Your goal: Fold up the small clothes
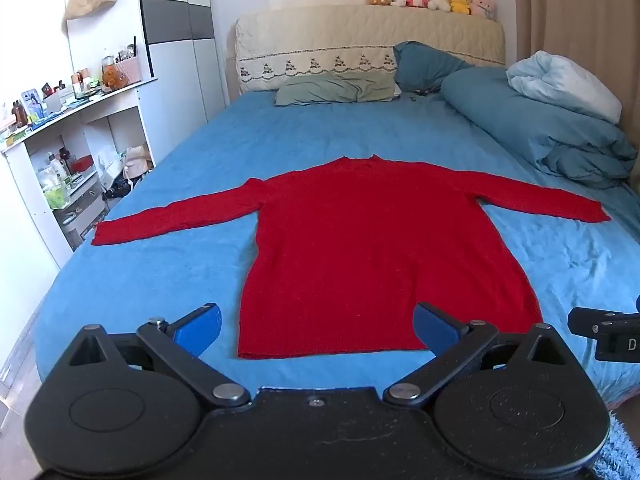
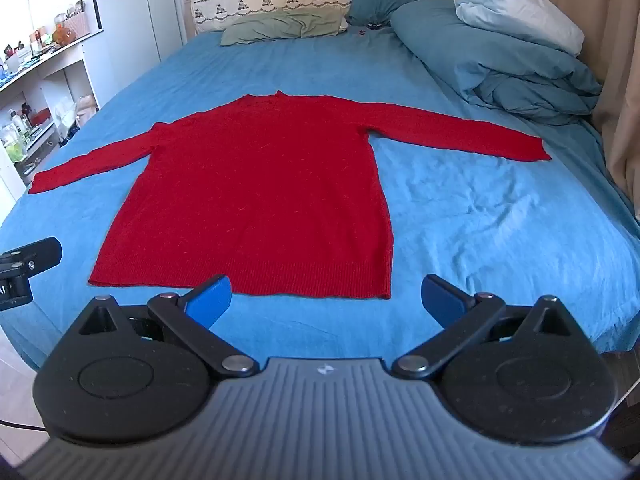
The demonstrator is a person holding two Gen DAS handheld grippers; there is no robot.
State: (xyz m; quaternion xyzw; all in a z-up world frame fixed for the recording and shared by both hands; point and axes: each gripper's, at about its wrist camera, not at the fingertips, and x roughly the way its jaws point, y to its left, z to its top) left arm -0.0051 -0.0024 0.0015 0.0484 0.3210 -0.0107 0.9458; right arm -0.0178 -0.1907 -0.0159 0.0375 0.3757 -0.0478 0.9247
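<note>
Sweater (image 1: pixel 360 248) flat on blue bedsheet (image 1: pixel 180 272), red, sleeves spread both ways, hem toward both tools, unfolded. Left gripper (image 1: pixel 318 330) jaws wide, nothing held, hovering near hem. Right gripper (image 2: pixel 326 298) same: wide, nothing held, near hem's right corner.

Soft, even daylight filled the room; shadows stayed faint, focus was sharp, and fisheye distortion bent and darkened the corners.
</note>
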